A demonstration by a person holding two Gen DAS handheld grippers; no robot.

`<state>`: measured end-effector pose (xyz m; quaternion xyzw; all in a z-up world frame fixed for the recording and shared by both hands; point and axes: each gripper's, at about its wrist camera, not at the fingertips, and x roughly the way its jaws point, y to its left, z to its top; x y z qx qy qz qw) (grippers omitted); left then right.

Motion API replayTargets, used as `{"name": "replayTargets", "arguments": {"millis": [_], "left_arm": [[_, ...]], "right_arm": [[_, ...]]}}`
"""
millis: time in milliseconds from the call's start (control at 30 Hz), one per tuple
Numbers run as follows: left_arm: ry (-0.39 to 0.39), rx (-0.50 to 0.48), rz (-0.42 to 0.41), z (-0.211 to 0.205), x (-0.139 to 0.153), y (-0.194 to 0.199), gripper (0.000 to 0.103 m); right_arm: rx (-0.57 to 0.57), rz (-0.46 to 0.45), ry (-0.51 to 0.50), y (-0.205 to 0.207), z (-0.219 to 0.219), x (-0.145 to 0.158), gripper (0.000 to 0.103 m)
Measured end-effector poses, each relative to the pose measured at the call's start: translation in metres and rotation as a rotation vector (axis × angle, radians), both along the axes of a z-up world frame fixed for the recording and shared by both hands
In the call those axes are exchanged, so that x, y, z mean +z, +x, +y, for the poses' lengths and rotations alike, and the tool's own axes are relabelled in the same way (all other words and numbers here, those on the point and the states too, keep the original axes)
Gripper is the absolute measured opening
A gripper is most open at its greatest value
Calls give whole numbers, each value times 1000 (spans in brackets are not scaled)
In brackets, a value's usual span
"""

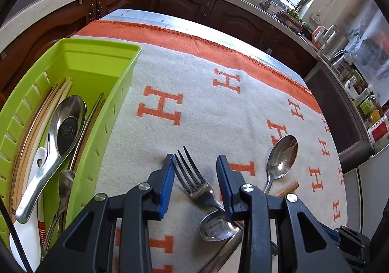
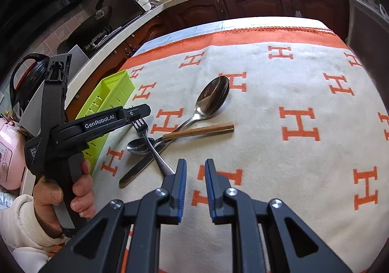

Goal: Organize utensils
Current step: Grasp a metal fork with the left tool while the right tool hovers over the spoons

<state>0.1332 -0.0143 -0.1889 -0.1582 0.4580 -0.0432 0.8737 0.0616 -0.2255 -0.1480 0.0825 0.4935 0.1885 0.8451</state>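
**Fork pickup underway, pile still on table**

Kitchen table w/ orange-and-cream H-pattern cloth (image 2: 279,83). Green tray (image 1: 73,59) on its left edge already holds several pcs: big ladle-type spoon (image 1: 65,124), chopsticks, a white spoon. So sorting is partly done.

Left on the cloth: fork (image 1: 194,175), large spoon (image 2: 211,98), small spoon (image 2: 139,145), wooden-handled pc (image 2: 201,130), all in a crossed pile.

Your left gripper (image 1: 197,163) is down over the fork head, fingers straddling it w/ gaps both sides, not clamped yet. Right gripper (image 2: 195,168) hovers near the fork handle end, fingers nearly closed, holding nothing.

Est. roughly half done; four pcs to go.
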Motion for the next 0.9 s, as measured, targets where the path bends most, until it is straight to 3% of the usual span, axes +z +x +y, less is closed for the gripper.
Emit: {"name": "replayTargets", "arguments": {"millis": [67, 167, 367, 567, 900], "left_arm": [[1, -5, 3, 1, -2, 0, 11], [-42, -17, 16, 3, -3, 1, 3], [-102, -38, 57, 7, -2, 1, 1], [-125, -90, 25, 9, 23, -9, 0], [-105, -113, -25, 39, 68, -38, 1]], "right_arm": [[0, 1, -2, 0, 1, -1, 15], [2, 2, -6, -1, 2, -1, 15], [8, -6, -16, -1, 4, 1, 15], [47, -19, -40, 2, 11, 6, 15], [310, -124, -196, 31, 47, 16, 15]]}}
